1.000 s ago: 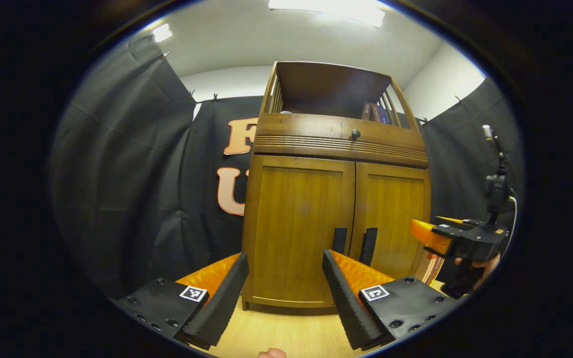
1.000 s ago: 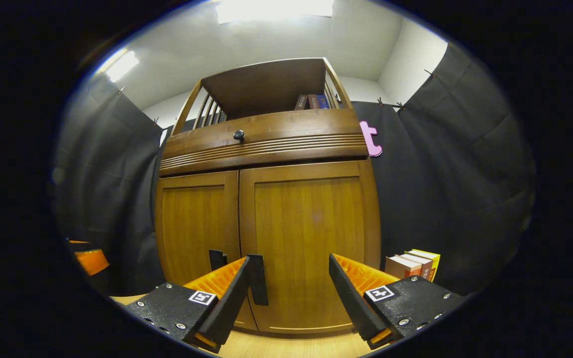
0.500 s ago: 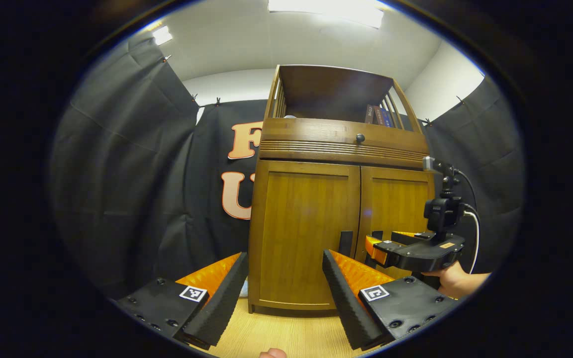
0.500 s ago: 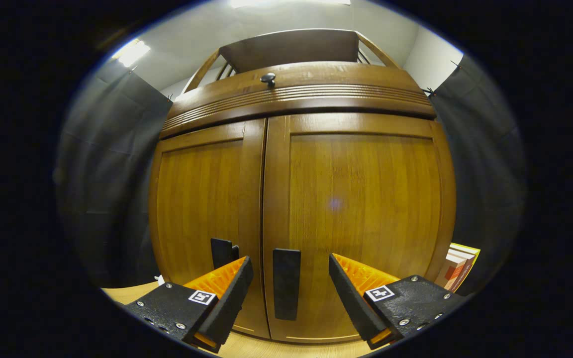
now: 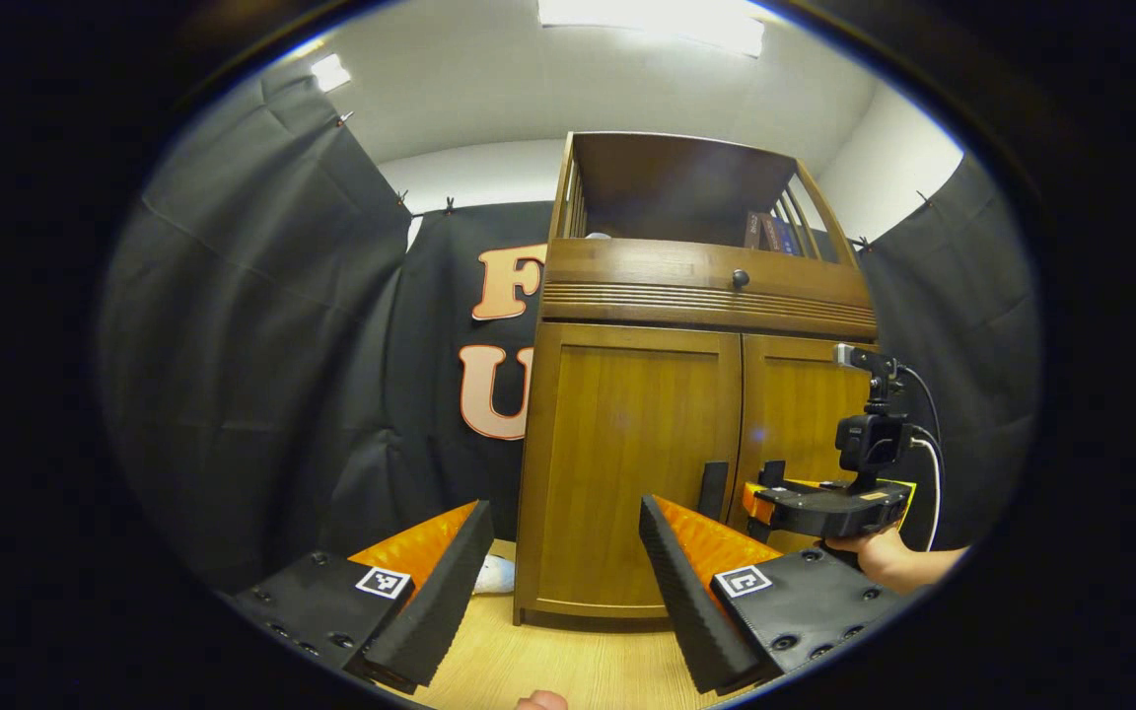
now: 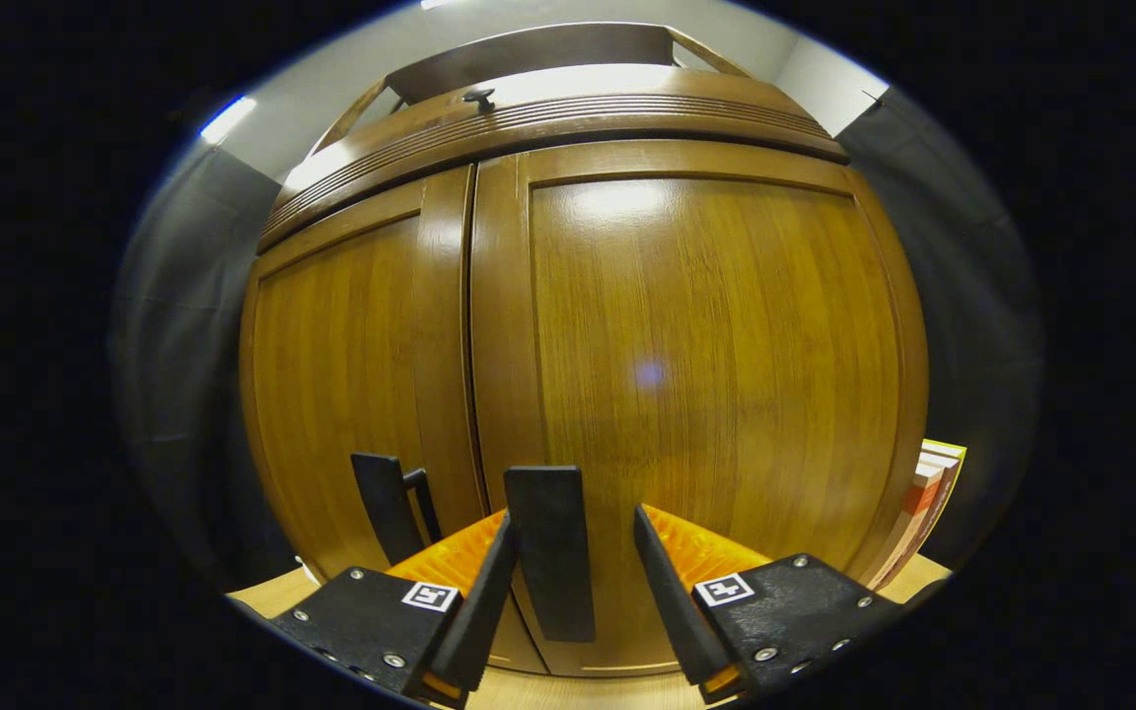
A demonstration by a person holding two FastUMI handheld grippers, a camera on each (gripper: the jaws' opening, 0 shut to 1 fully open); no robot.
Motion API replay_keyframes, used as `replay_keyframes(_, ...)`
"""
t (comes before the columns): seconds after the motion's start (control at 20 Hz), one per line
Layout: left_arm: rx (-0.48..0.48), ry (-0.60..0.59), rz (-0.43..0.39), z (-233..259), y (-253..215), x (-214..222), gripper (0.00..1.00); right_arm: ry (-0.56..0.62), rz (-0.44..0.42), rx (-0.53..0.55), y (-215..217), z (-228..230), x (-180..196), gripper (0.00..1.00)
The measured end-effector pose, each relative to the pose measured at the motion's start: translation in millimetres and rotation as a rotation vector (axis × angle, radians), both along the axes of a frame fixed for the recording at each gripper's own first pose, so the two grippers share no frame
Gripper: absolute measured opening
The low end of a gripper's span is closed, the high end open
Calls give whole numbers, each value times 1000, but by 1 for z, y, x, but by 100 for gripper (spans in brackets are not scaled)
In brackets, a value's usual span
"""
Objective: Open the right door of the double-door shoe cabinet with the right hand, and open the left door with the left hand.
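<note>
The wooden shoe cabinet [image 5: 627, 296] stands with both doors closed. In the right gripper view the right door [image 6: 706, 345] looms close. Its dark vertical handle [image 6: 550, 582] stands between the fingers of my right gripper [image 6: 573, 515], which is open; the left finger lies against or just beside the handle, and the right finger is apart from it. The left door's handle [image 6: 386, 503] is further left. In the left gripper view my left gripper [image 5: 558, 582] is open and empty, well short of the left door [image 5: 627, 463] and its handle [image 5: 713, 490]. The right gripper [image 5: 829, 503] shows at the right door, held by a hand [image 5: 884, 557].
A drawer with a round knob [image 5: 740, 278] runs above the doors, under an open shelf holding books [image 5: 770, 232]. More books [image 6: 928, 493] stand on the floor right of the cabinet. A small white thing [image 5: 499, 575] lies at the cabinet's left foot. The floor is light wood.
My right gripper has moved in to the right door, bringing its handle between the fingers, which have narrowed a little. The left gripper has drifted, so the cabinet sits further right in its view.
</note>
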State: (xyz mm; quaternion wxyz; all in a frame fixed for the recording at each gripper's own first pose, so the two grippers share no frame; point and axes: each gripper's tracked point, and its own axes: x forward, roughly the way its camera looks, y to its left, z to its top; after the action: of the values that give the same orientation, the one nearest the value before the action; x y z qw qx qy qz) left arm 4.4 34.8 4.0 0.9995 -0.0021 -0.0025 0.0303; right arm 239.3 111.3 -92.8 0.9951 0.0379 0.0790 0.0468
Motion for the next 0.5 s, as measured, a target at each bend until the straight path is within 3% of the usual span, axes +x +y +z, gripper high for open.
replay_keyframes(0.05, 2, 0, 0, 0, 1, 1, 92, -5, -4, -16, -1, 0, 0, 69)
replay_keyframes(0.2, -1, 2, -3, -2, 2, 1, 96, 9, -1, -13, 4, -2, 2, 62)
replay_keyframes(0.35, -1, 2, -5, -2, 2, 2, 92, 12, 18, 13, 12, -6, -2, 35)
replay_keyframes(0.4, 1, 3, -5, -3, 3, 2, 92, 7, 23, 14, 13, -6, 0, 33)
replay_keyframes(0.45, 2, 4, -5, -3, 3, 2, 92, 8, 31, 9, 13, -7, -1, 24)
replay_keyframes(0.5, 2, 7, -6, -4, 3, 2, 92, 11, 33, 7, 13, -7, -1, 27)
